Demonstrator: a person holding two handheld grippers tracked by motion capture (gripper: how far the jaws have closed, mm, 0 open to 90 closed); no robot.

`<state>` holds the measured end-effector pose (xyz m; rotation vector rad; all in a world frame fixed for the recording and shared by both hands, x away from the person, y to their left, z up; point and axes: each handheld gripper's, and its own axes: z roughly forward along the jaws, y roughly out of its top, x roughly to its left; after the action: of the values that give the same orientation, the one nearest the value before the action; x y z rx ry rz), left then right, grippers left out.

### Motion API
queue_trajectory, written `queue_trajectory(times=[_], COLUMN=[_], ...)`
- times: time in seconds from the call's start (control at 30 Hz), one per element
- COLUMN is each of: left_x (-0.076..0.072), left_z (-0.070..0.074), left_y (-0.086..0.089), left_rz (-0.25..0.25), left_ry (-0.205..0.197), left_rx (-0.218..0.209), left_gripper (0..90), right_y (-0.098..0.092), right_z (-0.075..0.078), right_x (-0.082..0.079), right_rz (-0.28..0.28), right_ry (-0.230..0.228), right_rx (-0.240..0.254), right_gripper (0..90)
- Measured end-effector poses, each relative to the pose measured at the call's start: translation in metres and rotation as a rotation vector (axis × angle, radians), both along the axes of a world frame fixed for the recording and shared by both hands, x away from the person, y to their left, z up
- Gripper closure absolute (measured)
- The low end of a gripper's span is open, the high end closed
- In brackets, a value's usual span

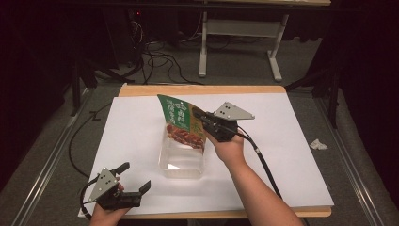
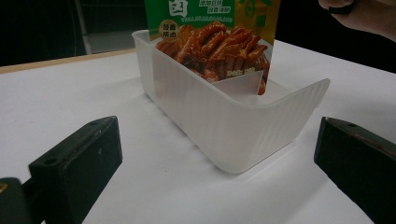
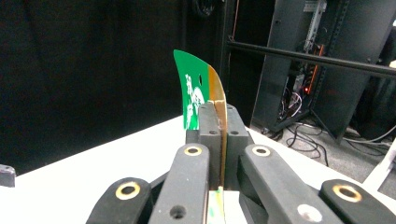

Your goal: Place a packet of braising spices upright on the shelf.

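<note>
Snack pouch (image 1: 181, 123), green with white Chinese characters I cannot read, hangs tilted into the clear plastic tub (image 1: 182, 162) mid-table; my right gripper (image 1: 201, 117) clamps its top edge, while my left gripper (image 1: 134, 178) rests nearby, jaws apart.

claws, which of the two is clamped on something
The right claw, over the middle of the table, is shut on the top edge of the green snack packet. The left claw, near the table's front edge, is open and holds nothing.
</note>
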<state>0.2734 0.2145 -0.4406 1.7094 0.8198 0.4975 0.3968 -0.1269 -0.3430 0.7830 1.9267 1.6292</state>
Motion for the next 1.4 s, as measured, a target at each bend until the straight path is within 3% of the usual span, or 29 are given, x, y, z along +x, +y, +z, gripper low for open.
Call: queue_trajectory(times=[0.7,0.9,1.0,1.03,1.07,1.1,1.23,1.37,1.4], left_x=[0.002,0.002,0.002,0.002,0.003,0.003,0.005,0.004,0.004], left_z=[-0.001,-0.001,-0.001,-0.002,-0.003,-0.003,-0.005,-0.003,-0.003], left_y=[-0.003,-0.003,-0.003,-0.003,-0.002,-0.002,-0.001,-0.001,-0.002], left_rz=[-0.009,-0.013,-0.013,-0.013,-0.018,-0.018,-0.018,-0.021,-0.023], left_ry=[0.001,0.001,0.004,0.004,0.01,0.01,0.016,0.011,0.011], left_rx=[-0.001,-0.003,-0.002,-0.004,-0.005,-0.005,-0.008,-0.006,-0.004], left_gripper=[1.6,1.6,1.6,1.6,1.6,1.6,1.6,1.6,1.6], right_y=[0.001,0.0,-0.001,-0.002,-0.003,-0.003,-0.005,-0.008,-0.01], right_z=[-0.005,-0.003,-0.002,-0.001,-0.001,-0.001,0.001,0.003,0.006], right_x=[0.011,0.013,0.015,0.014,0.014,0.014,0.013,0.012,0.01], right_rz=[-0.018,-0.015,-0.006,-0.009,-0.007,-0.007,0.0,0.004,-0.022], right_ry=[0.057,0.079,0.089,0.094,0.106,0.106,0.114,0.109,0.104], right_rx=[0.046,0.041,0.04,0.038,0.04,0.04,0.031,0.041,0.047], right_gripper=[90.0,84.4,78.2,74.6,65.4,65.4,45.2,37.9,31.3])
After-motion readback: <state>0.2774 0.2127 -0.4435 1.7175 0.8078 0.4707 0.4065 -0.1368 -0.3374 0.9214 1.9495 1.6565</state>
